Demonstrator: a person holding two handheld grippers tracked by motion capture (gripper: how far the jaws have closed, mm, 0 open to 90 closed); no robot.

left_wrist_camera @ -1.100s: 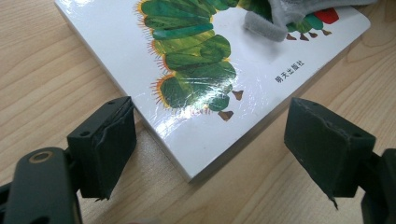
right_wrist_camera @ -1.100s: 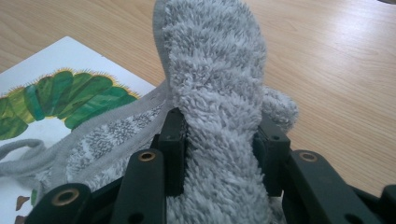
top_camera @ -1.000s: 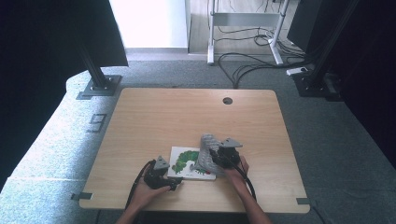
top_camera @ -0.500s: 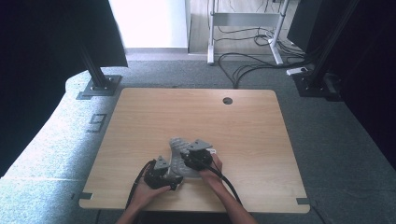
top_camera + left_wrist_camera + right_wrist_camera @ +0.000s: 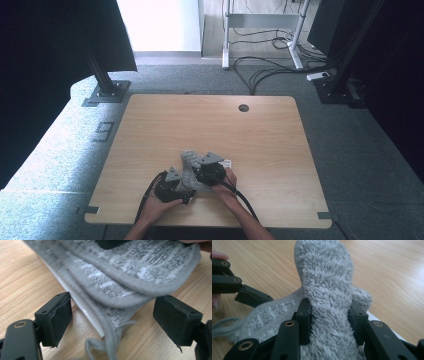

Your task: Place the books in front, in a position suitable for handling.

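Observation:
A fluffy grey cloth (image 5: 189, 161) lies folded over a white book (image 5: 227, 163) near the table's front edge. My right gripper (image 5: 329, 315) is shut on a raised fold of the cloth (image 5: 324, 277), and the book's corner (image 5: 374, 315) peeks out beside it. My left gripper (image 5: 112, 320) is open, its jaws standing either side of the cloth's hanging hem (image 5: 140, 270) and the book's white edge (image 5: 85, 307), touching neither. In the high view the left gripper (image 5: 186, 191) sits just front-left of the right gripper (image 5: 196, 173).
The wooden table (image 5: 210, 125) has a cable hole (image 5: 243, 107) at its back right. Cables trail from both grippers toward the front edge. Grey carpet, black stands and a desk frame with loose wires surround the table.
The right gripper has carried the cloth leftward over the book, hiding its green picture. The left gripper has stayed about where it was.

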